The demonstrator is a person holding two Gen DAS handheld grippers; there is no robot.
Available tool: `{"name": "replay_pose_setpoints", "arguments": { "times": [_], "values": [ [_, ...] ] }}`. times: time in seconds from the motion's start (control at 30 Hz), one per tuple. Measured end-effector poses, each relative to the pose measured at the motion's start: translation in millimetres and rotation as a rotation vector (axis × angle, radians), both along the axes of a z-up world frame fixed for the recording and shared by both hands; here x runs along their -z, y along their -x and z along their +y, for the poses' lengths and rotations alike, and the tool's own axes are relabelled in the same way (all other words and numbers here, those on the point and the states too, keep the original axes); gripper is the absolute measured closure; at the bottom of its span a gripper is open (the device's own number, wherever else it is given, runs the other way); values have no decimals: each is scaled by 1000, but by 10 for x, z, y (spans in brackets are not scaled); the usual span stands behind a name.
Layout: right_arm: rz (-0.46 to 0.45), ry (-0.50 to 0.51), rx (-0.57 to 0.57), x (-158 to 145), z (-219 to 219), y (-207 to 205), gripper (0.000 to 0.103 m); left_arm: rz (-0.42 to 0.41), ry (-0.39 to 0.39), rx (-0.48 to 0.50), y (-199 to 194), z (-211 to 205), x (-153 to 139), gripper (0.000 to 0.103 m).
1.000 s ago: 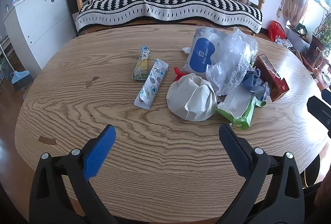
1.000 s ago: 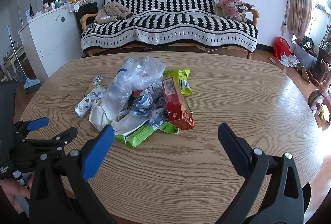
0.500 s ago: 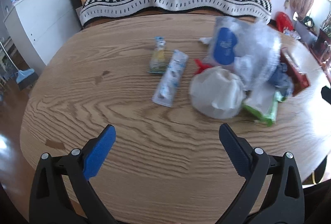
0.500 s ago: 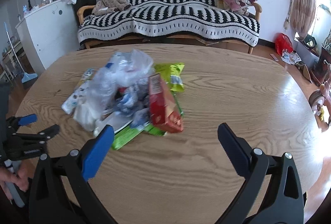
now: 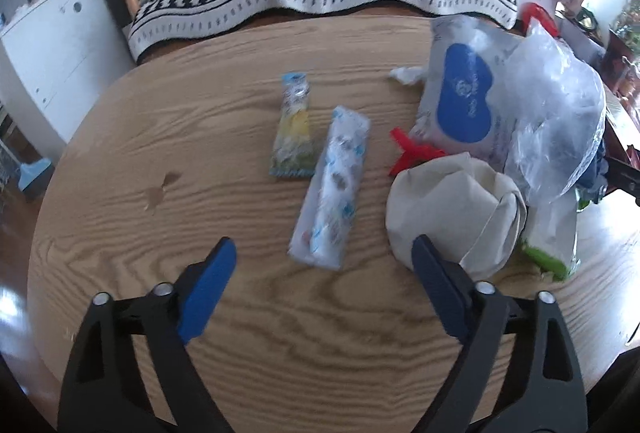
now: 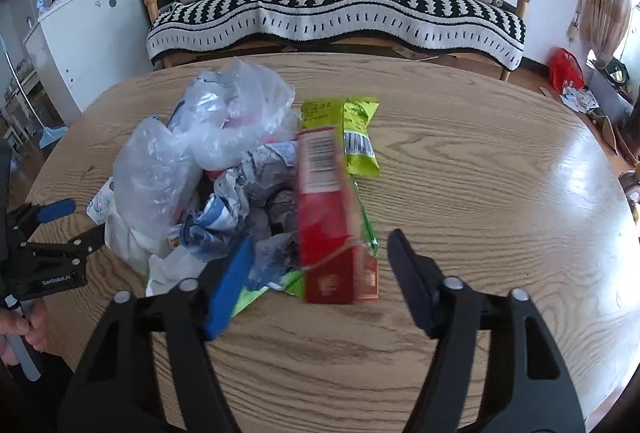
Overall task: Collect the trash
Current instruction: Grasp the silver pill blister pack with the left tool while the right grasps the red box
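Note:
Trash lies heaped on a wooden table [image 5: 160, 137]. My left gripper [image 5: 323, 252] hangs low over the table with its jaws closing. The near end of a white-and-blue wrapper [image 5: 332, 189] lies between its fingertips, untouched by the pads. A yellow-green wrapper [image 5: 294, 129] lies just left of it, a crumpled white paper bag [image 5: 452, 209] to the right. My right gripper [image 6: 320, 243] is closing around a red box [image 6: 328, 217], with gaps still showing on both sides. The left gripper [image 6: 88, 217] appears at the left edge of the right wrist view, held by a hand [image 6: 20, 329].
The heap also holds a clear plastic bag [image 6: 200, 137], a wipes pack with a blue label [image 5: 464, 101], crumpled printed paper [image 6: 256, 193] and a green packet [image 6: 356, 129]. A striped sofa [image 6: 340, 5] and a white cabinet [image 6: 88, 33] stand beyond the table.
Both grippers have come forward and down toward the heap, and both pairs of jaws have narrowed. The white wrapper and the red box now sit between the fingertips.

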State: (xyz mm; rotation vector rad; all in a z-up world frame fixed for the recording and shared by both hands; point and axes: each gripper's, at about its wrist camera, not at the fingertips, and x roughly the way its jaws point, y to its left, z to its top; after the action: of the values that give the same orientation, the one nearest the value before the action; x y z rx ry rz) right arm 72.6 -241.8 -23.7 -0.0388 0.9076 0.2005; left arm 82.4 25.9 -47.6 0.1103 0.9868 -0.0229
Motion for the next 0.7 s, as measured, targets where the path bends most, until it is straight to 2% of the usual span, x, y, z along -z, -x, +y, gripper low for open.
{"name": "replay_pose_setpoints", "arguments": {
  "times": [0.07,0.1,0.17,0.23,0.3,0.37,0.47,0.7],
  "values": [
    [11,-30,4,3,-40,-22,53,3,10,16,-45,-37,14,32],
    [16,-49,5,-9,-63,-24,58,9,17,25,-73,-59,30,40],
    [26,-63,3,-17,-101,-28,62,26,30,30,-101,-72,59,58],
    [34,-103,9,-33,-165,-25,66,49,47,21,-110,-71,72,90],
    [39,-158,26,-67,-257,-2,69,47,48,15,-74,-75,26,99],
    [22,-190,46,-140,-337,37,71,39,63,13,-28,-82,-35,99],
    [-31,-187,62,-302,-400,122,77,18,102,3,80,-66,-156,99],
    [-81,-199,65,-491,-470,245,78,-14,122,-30,148,29,-304,100]
  ]
}}
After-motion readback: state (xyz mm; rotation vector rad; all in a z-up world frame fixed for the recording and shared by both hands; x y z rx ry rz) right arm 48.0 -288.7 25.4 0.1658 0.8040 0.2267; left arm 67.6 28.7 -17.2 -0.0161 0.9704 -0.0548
